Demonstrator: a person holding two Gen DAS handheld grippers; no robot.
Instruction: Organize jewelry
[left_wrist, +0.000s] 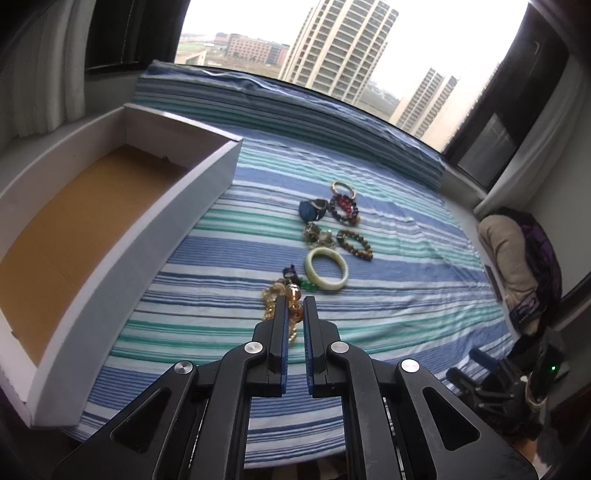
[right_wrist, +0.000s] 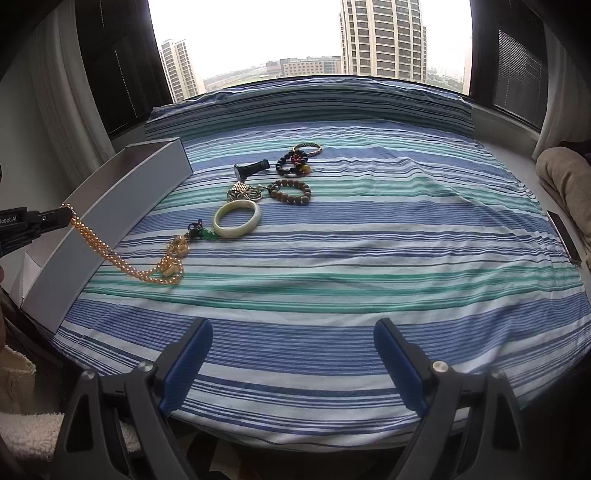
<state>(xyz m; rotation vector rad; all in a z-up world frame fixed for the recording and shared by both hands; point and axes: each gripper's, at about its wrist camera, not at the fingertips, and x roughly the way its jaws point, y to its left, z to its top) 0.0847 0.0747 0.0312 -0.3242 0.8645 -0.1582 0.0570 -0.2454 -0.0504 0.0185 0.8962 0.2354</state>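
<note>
So the left gripper (left_wrist: 295, 304) is pinching the gold bead necklace (right_wrist: 122, 264) between its blue pads, jaws squeezed in on the strand. From the right wrist view you can see the chain hanging from the left gripper's tip (right_wrist: 61, 216), lifted at that end, crossing in front of the white box's (left_wrist: 207, 184) side wall and trailing down onto the striped bedsheet (right_wrist: 369, 240), where the rest of it is still lying in a loose loop.

The right gripper (right_wrist: 293, 341) is hovering low over the near edge of the sheet with its fingers spread wide apart, nothing between them.

The rest of the jewelry is sitting in a rough line toward the window: a pale jade bangle (left_wrist: 327, 275) just beyond the necklace, a small green and dark charm (left_wrist: 301, 278) beside it, a brown wooden bead bracelet (left_wrist: 354, 244), a tangle of gold and silver pieces (left_wrist: 317, 236), a blue watch (left_wrist: 312, 210), a dark and red bead bracelet (left_wrist: 344, 207), and a thin woven bangle (left_wrist: 343, 187) farthest out. The box is sitting open on the left of the sheet, showing its brown cardboard bottom.
</note>
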